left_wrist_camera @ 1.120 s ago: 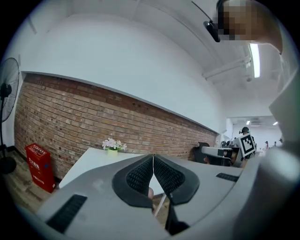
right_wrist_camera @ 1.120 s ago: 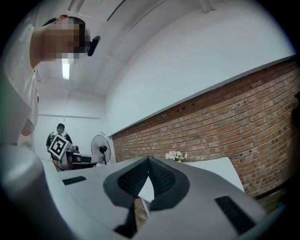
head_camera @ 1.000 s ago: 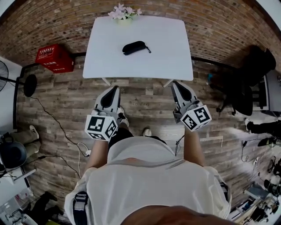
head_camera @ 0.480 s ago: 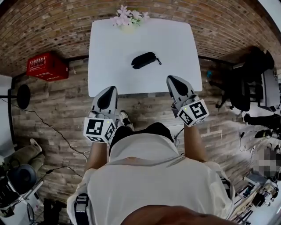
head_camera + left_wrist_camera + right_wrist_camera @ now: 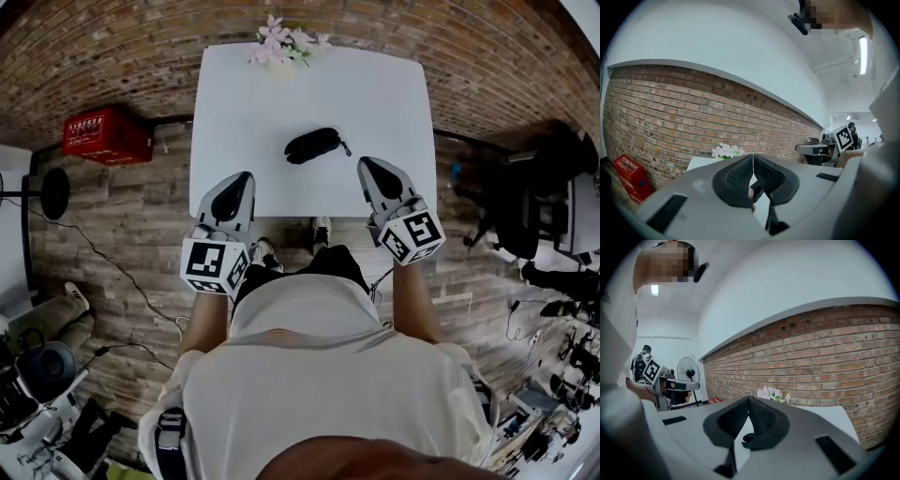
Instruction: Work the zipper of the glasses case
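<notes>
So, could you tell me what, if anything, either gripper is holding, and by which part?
Nothing: the left gripper and right gripper are shut, empty; the glasses case lies untouched on the table.

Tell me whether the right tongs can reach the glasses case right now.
Probably yes: the glasses case lies in the open on the white table just ahead of the shut right tongs, nothing between.

The person wears a white short-sleeved shirt (image 5: 319,375) and dark shoulder straps (image 5: 171,433). The grey left tool (image 5: 246,176) and right tool (image 5: 365,163) have black pads (image 5: 736,180) and black-and-white marker cubes (image 5: 214,267).
</notes>
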`<state>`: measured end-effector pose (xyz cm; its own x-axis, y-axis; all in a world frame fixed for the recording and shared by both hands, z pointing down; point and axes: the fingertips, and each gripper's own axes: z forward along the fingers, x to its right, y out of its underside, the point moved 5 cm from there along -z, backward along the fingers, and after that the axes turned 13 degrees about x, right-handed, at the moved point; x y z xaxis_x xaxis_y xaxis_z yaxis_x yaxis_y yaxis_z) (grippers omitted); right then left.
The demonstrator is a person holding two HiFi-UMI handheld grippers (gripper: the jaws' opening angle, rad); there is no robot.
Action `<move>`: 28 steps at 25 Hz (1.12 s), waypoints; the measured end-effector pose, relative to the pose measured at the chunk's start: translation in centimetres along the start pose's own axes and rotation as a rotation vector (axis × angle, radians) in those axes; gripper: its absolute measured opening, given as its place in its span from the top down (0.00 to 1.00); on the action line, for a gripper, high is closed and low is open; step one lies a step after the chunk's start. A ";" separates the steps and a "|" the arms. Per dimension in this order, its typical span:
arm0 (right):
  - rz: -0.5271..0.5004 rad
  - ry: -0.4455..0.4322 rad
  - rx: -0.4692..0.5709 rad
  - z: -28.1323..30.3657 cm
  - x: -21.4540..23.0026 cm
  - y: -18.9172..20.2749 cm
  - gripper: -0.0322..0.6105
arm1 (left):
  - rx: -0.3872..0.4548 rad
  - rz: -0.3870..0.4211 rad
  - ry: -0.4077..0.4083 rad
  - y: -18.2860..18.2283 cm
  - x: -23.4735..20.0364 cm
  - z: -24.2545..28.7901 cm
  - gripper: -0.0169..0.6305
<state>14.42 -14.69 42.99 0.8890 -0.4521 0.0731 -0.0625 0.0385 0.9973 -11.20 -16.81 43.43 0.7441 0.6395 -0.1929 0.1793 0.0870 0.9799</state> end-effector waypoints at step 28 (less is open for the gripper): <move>-0.368 -0.653 -0.450 8.8 7.5 10.2 0.20 | -0.048 -0.049 -0.322 3.0 2.6 7.1 0.94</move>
<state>16.50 -25.50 53.71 0.3711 -0.9199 -0.1268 0.4848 0.0754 0.8714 -4.16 -20.29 45.47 0.9020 0.3601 -0.2380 0.1950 0.1521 0.9689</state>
